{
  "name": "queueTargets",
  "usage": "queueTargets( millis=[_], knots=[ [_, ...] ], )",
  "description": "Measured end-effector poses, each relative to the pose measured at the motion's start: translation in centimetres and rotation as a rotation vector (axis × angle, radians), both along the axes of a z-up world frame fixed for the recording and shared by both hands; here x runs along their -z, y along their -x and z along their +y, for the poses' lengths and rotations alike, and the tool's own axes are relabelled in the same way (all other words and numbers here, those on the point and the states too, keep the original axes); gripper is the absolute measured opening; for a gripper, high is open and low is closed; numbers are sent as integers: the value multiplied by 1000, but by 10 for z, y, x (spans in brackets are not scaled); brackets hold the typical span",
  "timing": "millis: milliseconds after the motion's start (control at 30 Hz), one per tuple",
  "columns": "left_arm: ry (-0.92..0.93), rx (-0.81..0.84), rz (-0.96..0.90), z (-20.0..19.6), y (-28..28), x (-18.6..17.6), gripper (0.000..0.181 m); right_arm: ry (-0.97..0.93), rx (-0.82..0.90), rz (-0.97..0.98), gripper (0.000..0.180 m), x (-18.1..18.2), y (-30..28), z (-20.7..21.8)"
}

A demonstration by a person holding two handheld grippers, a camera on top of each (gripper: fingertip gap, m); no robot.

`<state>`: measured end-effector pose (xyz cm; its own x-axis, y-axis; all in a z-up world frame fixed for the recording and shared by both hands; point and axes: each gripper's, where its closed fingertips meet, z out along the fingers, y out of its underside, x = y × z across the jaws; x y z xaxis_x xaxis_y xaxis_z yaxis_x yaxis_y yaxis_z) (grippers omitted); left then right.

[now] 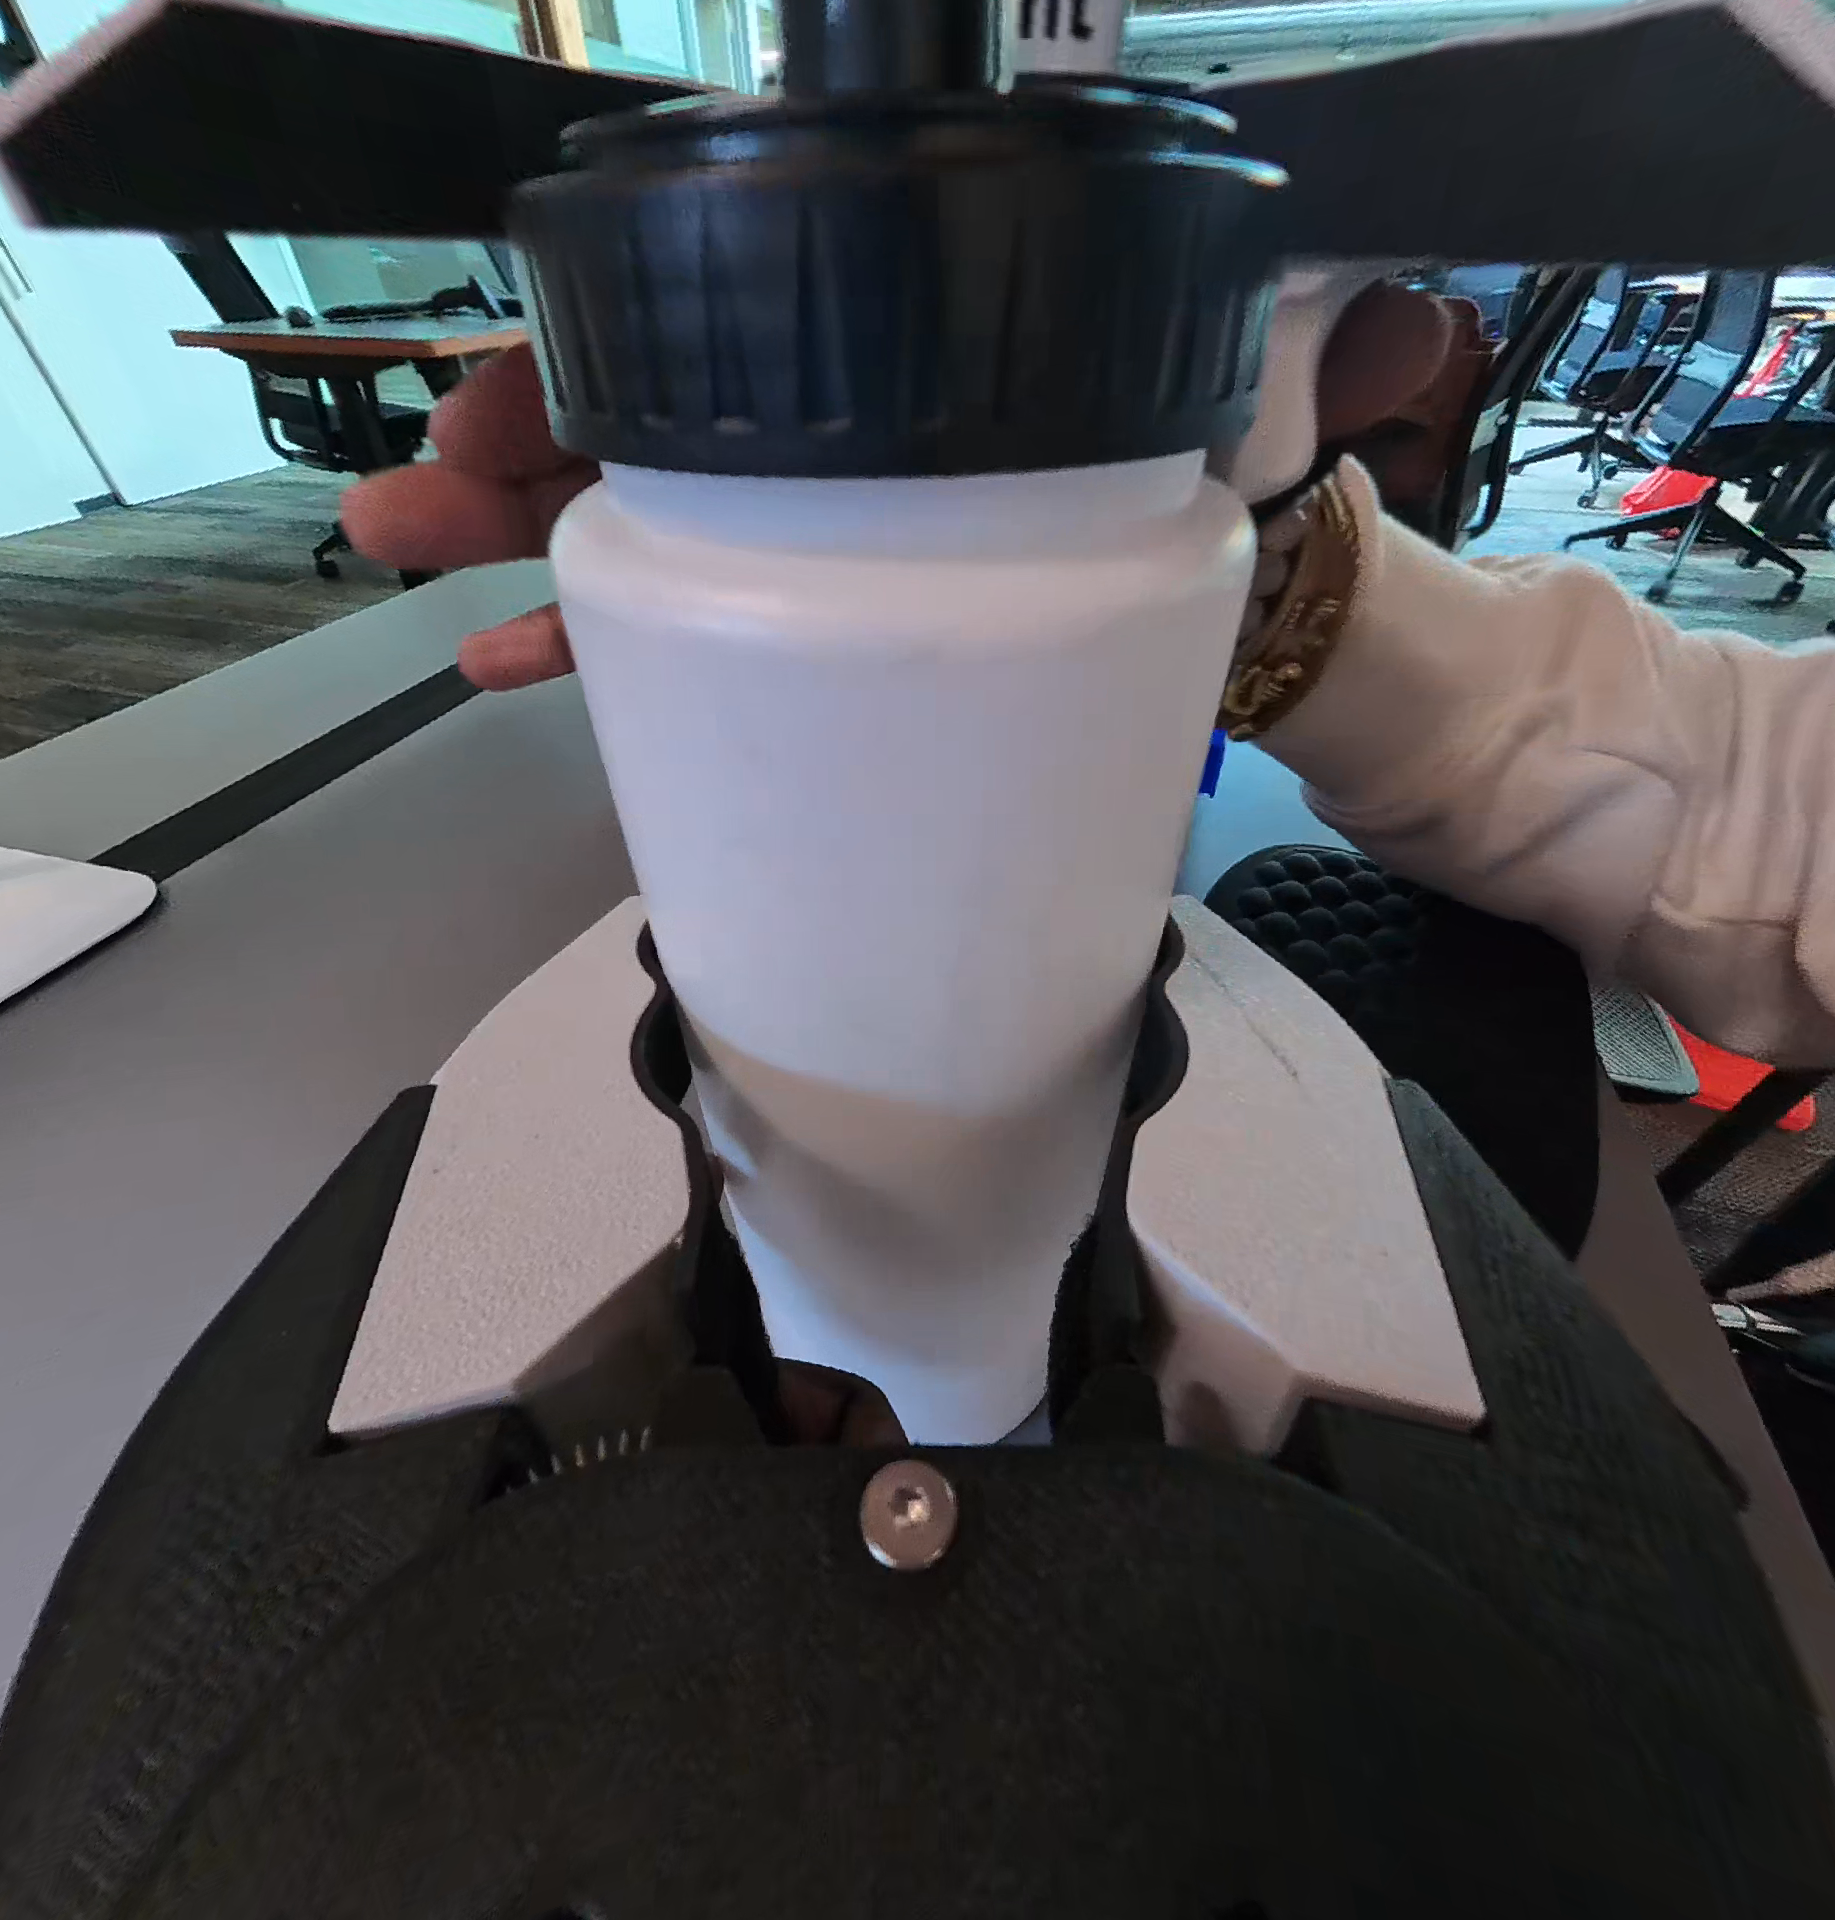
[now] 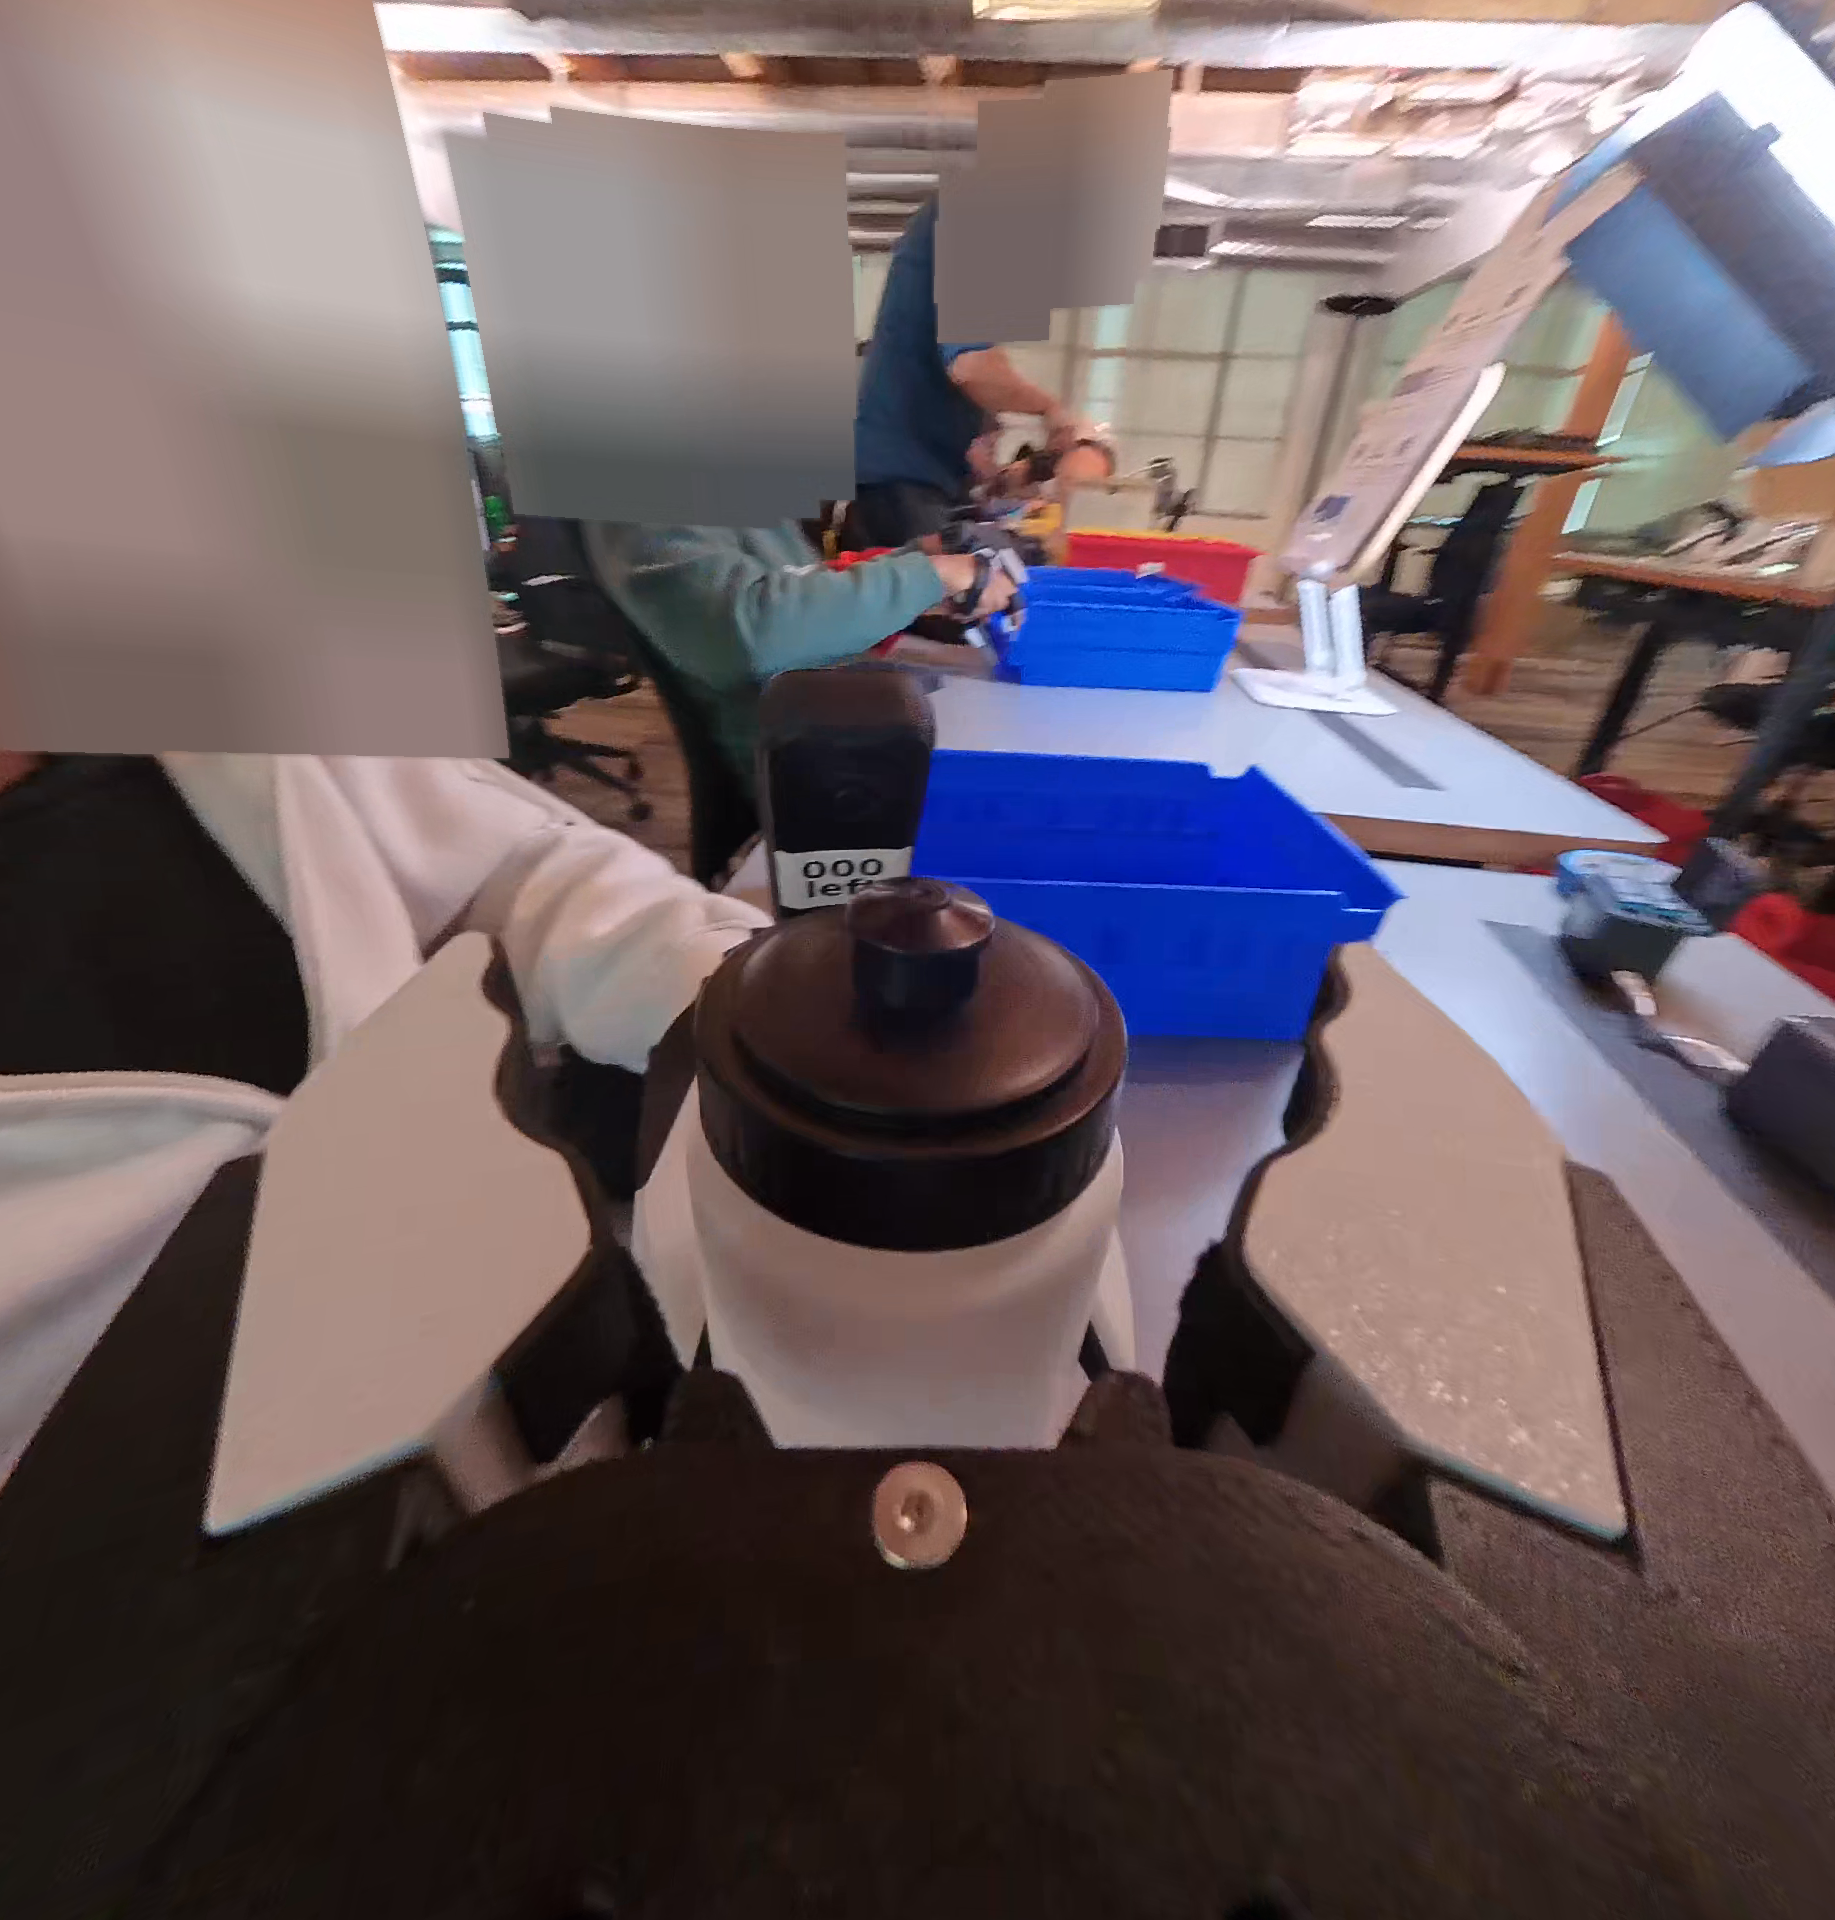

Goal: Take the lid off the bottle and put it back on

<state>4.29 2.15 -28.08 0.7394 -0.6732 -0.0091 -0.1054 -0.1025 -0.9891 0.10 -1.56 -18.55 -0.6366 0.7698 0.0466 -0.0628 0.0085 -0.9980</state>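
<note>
One white bottle, one black lid on; left tongs clamp its body, right tongs spread wide around lid; three blue bins far.

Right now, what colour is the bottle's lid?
Black, with a ribbed rim; the lid shows best in the right wrist view.

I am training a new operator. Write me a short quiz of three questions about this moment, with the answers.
1. True or false: the lid is off the bottle.
2. The left gripper is: A) open, B) shut on the bottle, C) shut on the lid.
3. Fill in: the right gripper stands ___ around the lid, with its fingers clear of it.
Key: 1 false; 2 B; 3 open.
</note>
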Motion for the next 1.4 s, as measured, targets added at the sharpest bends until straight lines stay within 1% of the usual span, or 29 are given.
queueTargets(
  millis=[67, 167, 200, 267, 300, 367, 467, 500, 533, 567, 600, 633, 667, 733, 767, 800, 900, 933, 1000, 1033, 1167, 1267, 1300, 1333, 1367, 1400],
  knots=[
    [-1, 21, -2, -2, -1, 0, 86, 8, -70, -43, 125, 2, 1, -6],
    [4, 25, -11, -2, -1, 0, 86, -28, -79, -61, 97, 7, 3, -9],
    [5, 19, -12, -2, 0, 0, 86, -26, -48, -52, 89, 7, 4, -8],
    [2, -3, -2, -1, -1, 0, 86, -20, 27, -53, 87, 7, 5, -4],
    [1, -22, 2, 0, -1, 0, 86, -23, 81, -48, 87, 7, 6, -2],
    [2, -61, 7, 2, 0, 0, 86, -17, 246, -55, 87, 8, 9, 5],
    [-1, -115, 12, 6, 1, 0, 86, -5, 618, -82, 87, 9, 13, 22],
    [-5, -121, 17, 6, 1, 0, 86, -11, 751, -103, 86, 11, 12, 28],
    [-10, -114, 20, 5, 0, 0, 86, -20, 849, -126, 86, 12, 10, 31],
    [-14, -104, 17, 4, -1, 0, 86, -46, 874, -136, 87, 12, 10, 29],
    [-12, -95, 8, 4, 0, -1, 86, -93, 842, -139, 88, 13, 10, 27],
    [-8, -78, -2, 4, 0, 0, 86, -124, 764, -115, 97, 10, 12, 23],
    [-6, -61, -7, 3, 0, 0, 86, -122, 657, -76, 111, 5, 14, 19],
    [-4, -40, -12, 2, 0, 0, 86, -65, 380, -38, 137, -1, 11, 9],
    [-4, -29, -12, 2, -1, 0, 86, -35, 288, -68, 137, 1, 8, 11],
    [-3, -20, -10, 1, -1, 0, 86, -14, 243, -96, 136, 2, 8, 19],
    [-5, -10, -13, 0, -2, 0, 86, 26, 118, -88, 124, 3, 8, 24],
    [-5, -10, -17, 0, -1, -1, 86, 43, 76, -86, 116, 4, 7, 19],
    [0, -21, -26, 1, 1, -1, 86, 49, 23, -69, 89, 7, 3, 8],
    [2, -34, -29, 2, 2, -1, 86, 53, 37, -48, 77, 5, 2, 6],
    [5, -102, -15, 6, 7, 0, 86, 64, 342, -25, 77, 6, 10, 17],
    [1, -149, -10, 11, 10, 0, 86, 43, 702, -23, 77, 7, 14, 31],
    [-4, -146, -10, 10, 10, -1, 86, -5, 779, -29, 83, 8, 14, 33],
    [-6, -142, -11, 10, 10, -1, 86, -69, 802, -20, 88, 9, 15, 33],
    [-5, -133, -9, 9, 10, -1, 86, -101, 782, 28, 94, 6, 15, 33],
    [-6, -115, -4, 8, 9, 0, 86, -97, 717, 109, 100, -2, 14, 30]
  ],
)
